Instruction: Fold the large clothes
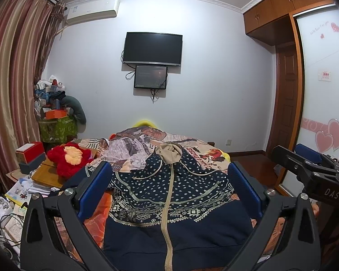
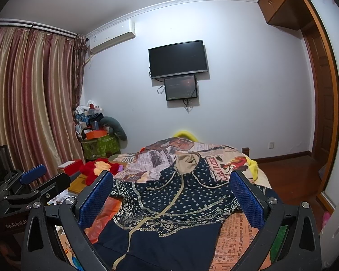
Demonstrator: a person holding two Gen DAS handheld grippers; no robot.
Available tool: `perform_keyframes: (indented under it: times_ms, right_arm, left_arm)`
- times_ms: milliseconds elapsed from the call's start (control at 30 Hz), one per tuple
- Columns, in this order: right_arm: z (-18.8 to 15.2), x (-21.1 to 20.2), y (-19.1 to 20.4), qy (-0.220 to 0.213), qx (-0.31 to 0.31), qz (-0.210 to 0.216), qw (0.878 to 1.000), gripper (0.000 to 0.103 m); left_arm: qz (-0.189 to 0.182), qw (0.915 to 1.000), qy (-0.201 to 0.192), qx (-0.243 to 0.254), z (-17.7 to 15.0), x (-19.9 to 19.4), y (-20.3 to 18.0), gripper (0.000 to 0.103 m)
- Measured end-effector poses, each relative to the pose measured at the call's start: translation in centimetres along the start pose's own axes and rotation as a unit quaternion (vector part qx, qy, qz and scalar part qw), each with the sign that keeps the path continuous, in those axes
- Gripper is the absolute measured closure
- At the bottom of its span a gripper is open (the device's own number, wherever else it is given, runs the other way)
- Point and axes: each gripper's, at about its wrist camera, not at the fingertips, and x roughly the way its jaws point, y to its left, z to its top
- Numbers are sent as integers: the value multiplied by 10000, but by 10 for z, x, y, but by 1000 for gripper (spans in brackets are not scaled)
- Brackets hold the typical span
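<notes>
We see a navy patterned hoodie point(image 1: 169, 194) lying zipped and face-up on the bed point(image 1: 133, 149); both our claws, left claw point(image 1: 169, 185) and right claw point(image 2: 171, 194), gape wide and empty.

"DAS" is printed in pale letters on the black body of the right gripper point(image 1: 309, 158), seen from the left wrist view. "GenRobot.AI" is read on the dark body of the left gripper point(image 2: 31, 176) in the right wrist view. Newspaper-style print covers the bedspread point(image 2: 235, 244), where "morning" and "Badly Injured" can be made out.
</notes>
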Motion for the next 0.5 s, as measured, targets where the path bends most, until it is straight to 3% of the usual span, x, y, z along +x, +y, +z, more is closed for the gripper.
perform_keyframes:
  times_ms: [500]
  right_arm:
    - [2, 0, -2, 3, 3, -4, 10000, 0]
  left_arm:
    - [-9, 10000, -24, 9, 3, -2, -1, 0]
